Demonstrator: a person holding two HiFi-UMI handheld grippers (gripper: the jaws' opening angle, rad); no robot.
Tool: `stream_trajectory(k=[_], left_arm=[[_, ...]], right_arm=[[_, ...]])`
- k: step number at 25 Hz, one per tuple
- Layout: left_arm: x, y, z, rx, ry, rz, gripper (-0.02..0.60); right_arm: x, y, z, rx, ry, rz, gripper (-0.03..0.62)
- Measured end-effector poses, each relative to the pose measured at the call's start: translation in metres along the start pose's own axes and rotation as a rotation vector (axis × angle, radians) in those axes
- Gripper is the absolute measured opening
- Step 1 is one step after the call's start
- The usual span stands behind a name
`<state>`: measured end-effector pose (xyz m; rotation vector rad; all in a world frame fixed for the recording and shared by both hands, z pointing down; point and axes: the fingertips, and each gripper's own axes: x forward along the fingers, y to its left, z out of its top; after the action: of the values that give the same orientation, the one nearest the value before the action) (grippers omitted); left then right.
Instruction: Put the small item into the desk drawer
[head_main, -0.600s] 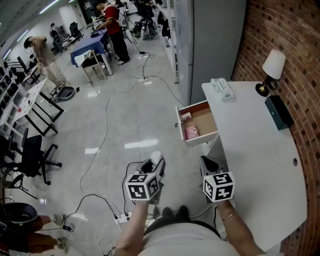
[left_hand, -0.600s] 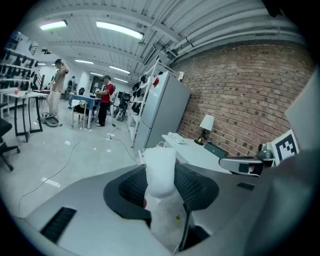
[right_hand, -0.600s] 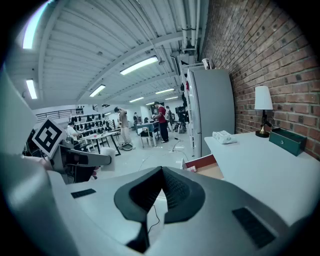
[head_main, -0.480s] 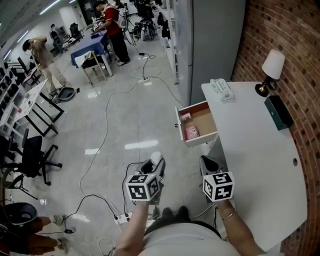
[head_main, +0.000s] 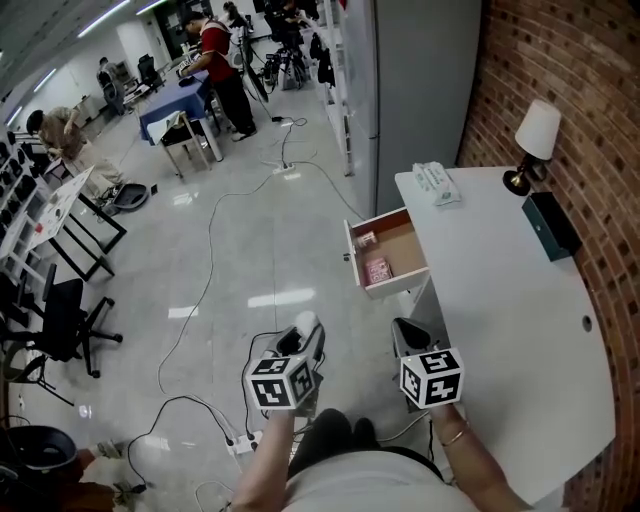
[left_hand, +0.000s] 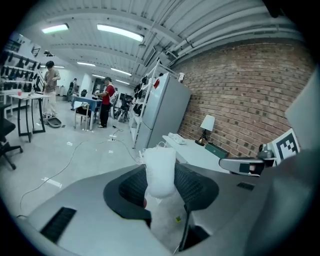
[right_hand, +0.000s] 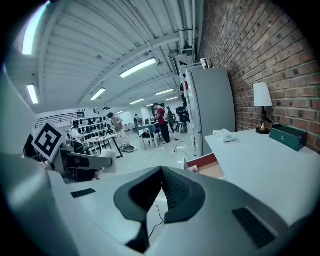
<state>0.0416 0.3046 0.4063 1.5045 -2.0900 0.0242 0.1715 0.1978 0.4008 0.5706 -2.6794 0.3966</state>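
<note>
A small white padded packet (left_hand: 160, 170) stands between the left gripper's (left_hand: 161, 176) pads, which are shut on it. In the head view the left gripper (head_main: 301, 338) hangs over the floor, short of the desk, with the packet (head_main: 307, 322) sticking out at its tip. The right gripper (head_main: 409, 334) is beside it at the desk's near corner, shut and empty; its pads meet at the tip (right_hand: 161, 173). The desk drawer (head_main: 391, 259) stands pulled open ahead of both grippers, with a pink item (head_main: 378, 269) inside. From the right gripper view the drawer (right_hand: 204, 163) is ahead and slightly right.
The white desk (head_main: 505, 330) runs along a brick wall and carries a lamp (head_main: 535, 135), a dark green box (head_main: 551, 225) and a tissue pack (head_main: 436, 182). A grey cabinet (head_main: 420, 80) stands behind the drawer. Cables (head_main: 210, 290) trail over the floor; an office chair (head_main: 60, 320) is at the left and people are at the far tables.
The head view has shifted a little, so the desk and both grippers sit slightly left and lower. The left gripper keeps its hold on the packet.
</note>
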Motion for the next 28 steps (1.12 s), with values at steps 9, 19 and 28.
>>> stream_trajectory(k=[9, 19, 28], left_arm=[[0.024, 0.009, 0.015, 0.001, -0.002, -0.004, 0.184], [0.121, 0.074, 0.059, -0.005, 0.031, -0.032, 0.183], [0.22, 0.139, 0.13, 0.0, 0.067, -0.089, 0.184]], right_arm=[[0.018, -0.01, 0.012, 0.009, -0.004, -0.012, 0.008], [0.126, -0.032, 0.056, 0.023, 0.006, -0.048, 0.008], [0.239, -0.056, 0.121, 0.042, 0.005, -0.121, 0.008]])
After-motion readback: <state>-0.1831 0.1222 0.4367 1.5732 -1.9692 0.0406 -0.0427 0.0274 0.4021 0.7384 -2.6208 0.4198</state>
